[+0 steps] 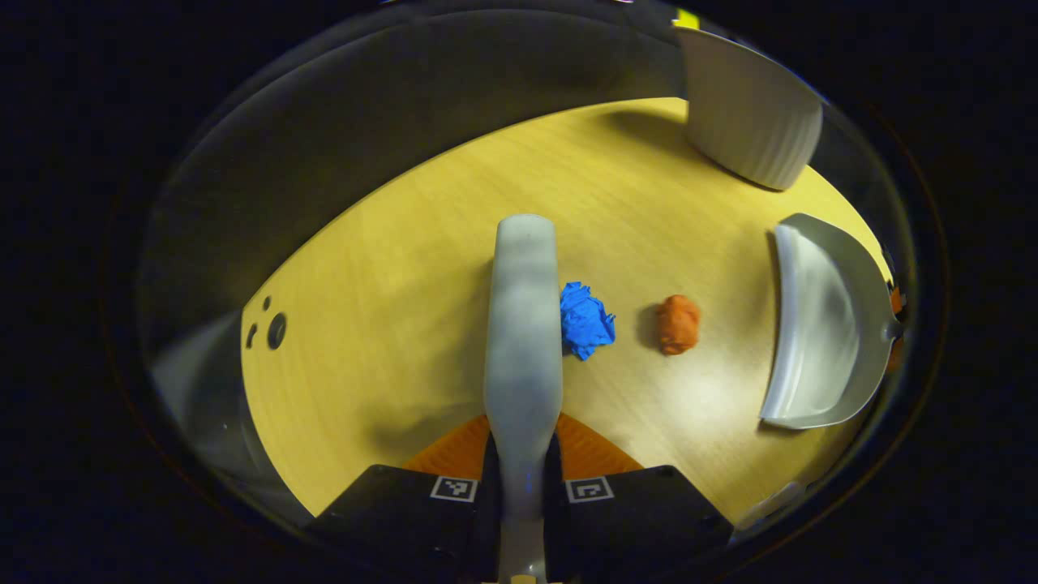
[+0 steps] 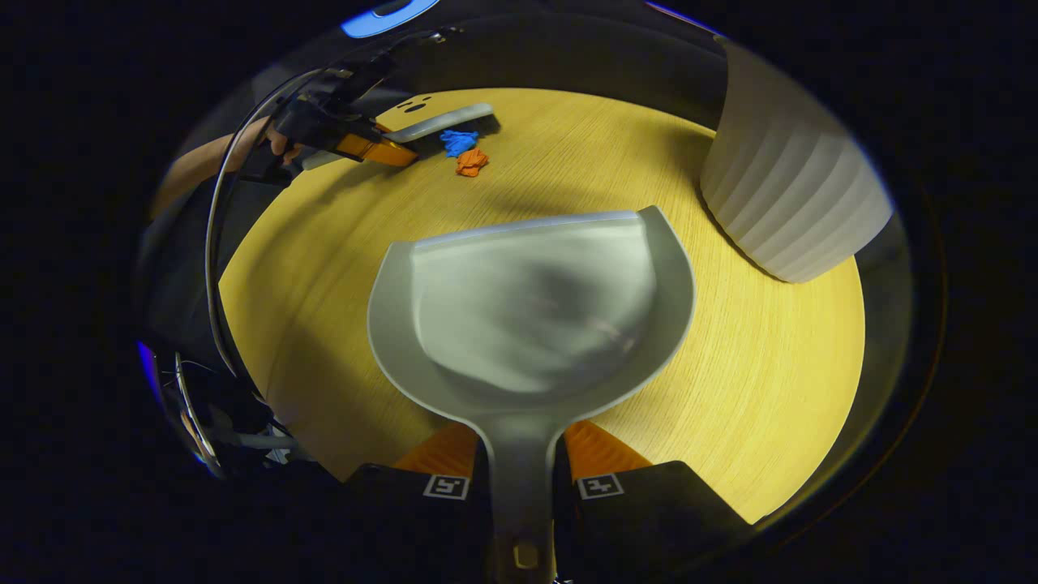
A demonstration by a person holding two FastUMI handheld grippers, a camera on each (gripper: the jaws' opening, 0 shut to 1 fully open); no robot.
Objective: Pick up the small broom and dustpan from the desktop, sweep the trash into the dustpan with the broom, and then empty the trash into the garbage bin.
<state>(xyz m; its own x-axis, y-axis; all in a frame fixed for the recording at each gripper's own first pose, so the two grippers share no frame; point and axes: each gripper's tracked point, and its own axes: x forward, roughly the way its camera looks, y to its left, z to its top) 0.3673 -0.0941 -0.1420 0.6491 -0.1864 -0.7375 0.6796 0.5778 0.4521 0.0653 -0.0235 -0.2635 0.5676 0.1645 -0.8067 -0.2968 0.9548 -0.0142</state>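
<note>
Here, on the left side of the left gripper view, the desk (image 1: 389,268) showed a few dark holes near its left edge, and the left gripper (image 1: 521,487) had both fingers clamped on the handle of the small broom (image 1: 523,324), which reached out over the middle of the desk. Just to the right of the broom's head, touching or nearly so, lay the blue scrap (image 1: 585,319), and a little further right, apart from it, the orange scrap (image 1: 677,324). Toward the desk's right edge sat the dustpan (image 1: 819,324), its open lip facing the scraps; in the right gripper view the right gripper (image 2: 519,478) was closed on the dustpan's handle from both sides. The white ribbed garbage bin (image 1: 750,113) stood at the far right corner of the desk. The pan was still well apart from the trash, so a hard stroke would likely scatter the two light scraps past its lip or off the desk edge. I could not tell whether the lip lay flat on the wood; any gap would let paper slide under.
</note>
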